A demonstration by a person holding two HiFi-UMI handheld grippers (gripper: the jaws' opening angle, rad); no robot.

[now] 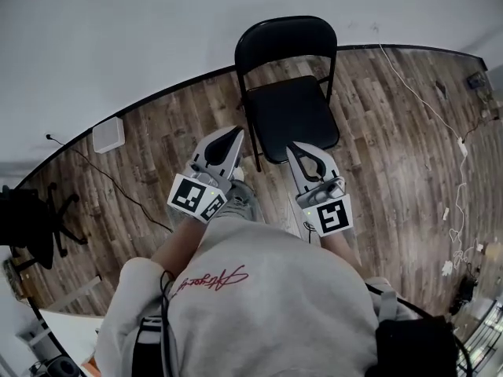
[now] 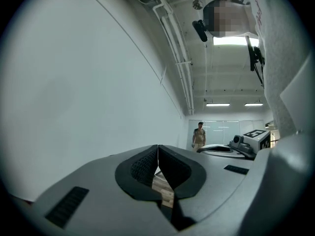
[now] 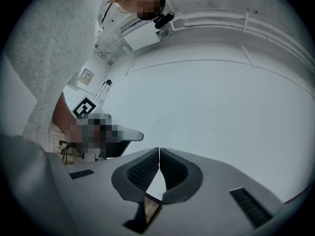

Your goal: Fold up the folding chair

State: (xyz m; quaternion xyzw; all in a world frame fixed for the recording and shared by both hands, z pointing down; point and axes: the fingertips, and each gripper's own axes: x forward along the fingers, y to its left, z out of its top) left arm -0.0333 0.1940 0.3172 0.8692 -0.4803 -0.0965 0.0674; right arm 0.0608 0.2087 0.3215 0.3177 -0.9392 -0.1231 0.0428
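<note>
Approach before the fold

Folding chair [image 1: 288, 93] stands open by the wall, just ahead. Left gripper [image 1: 233, 137] and right gripper [image 1: 293, 148] are both clenched and empty. The next move probably calls for opening the jaws to grasp seat and backrest.

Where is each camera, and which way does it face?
Head view: on the person's head, facing down at folding chair, left gripper, right gripper, sweatshirt.
Left gripper view: on that gripper, facing white wall past shut jaws; sweatshirt right.
Right gripper view: likewise; sweatshirt left.
Both show the other gripper.
</note>
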